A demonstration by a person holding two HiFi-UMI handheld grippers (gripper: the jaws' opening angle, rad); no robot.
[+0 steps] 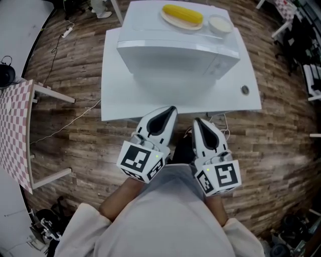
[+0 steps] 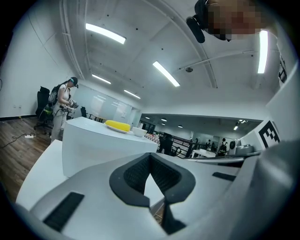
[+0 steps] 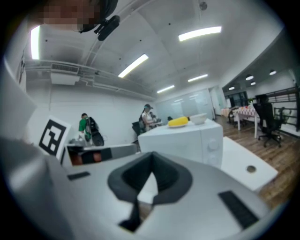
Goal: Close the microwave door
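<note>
Standing at the near edge of a white table [image 1: 120, 103], looking steeply down. Holds the left gripper [image 1: 169, 113] and the right gripper [image 1: 198, 123] side by side, close against the body, marker cubes toward the chest and tips aimed forward at the table's front edge, touching nothing. Shows in the left gripper view jaws brought together at the tips, nothing caught between; shows the same in the right gripper view, tips met and empty. Finds the microwave [image 1: 150, 35] in the middle of the table, well apart from both grippers, front turned toward the person, door [image 1: 165, 75] lying flush with the white body and so already shut, round knobs [image 3: 213, 146] on the front's right side. Bears on its top a plate [image 1: 169, 20] with a yellow corn cob [image 1: 183, 14] lying across it and, just beside that to the right, a small white bowl [image 1: 220, 23]. Notes a small round hole [image 1: 245, 90] in the table top to the right of the microwave. Stands over a wooden floor [image 1: 75, 65], with a red-checked table [image 1: 15, 125] at the left and a thin cable [image 1: 65, 125] trailing across the boards between the two tables.
</note>
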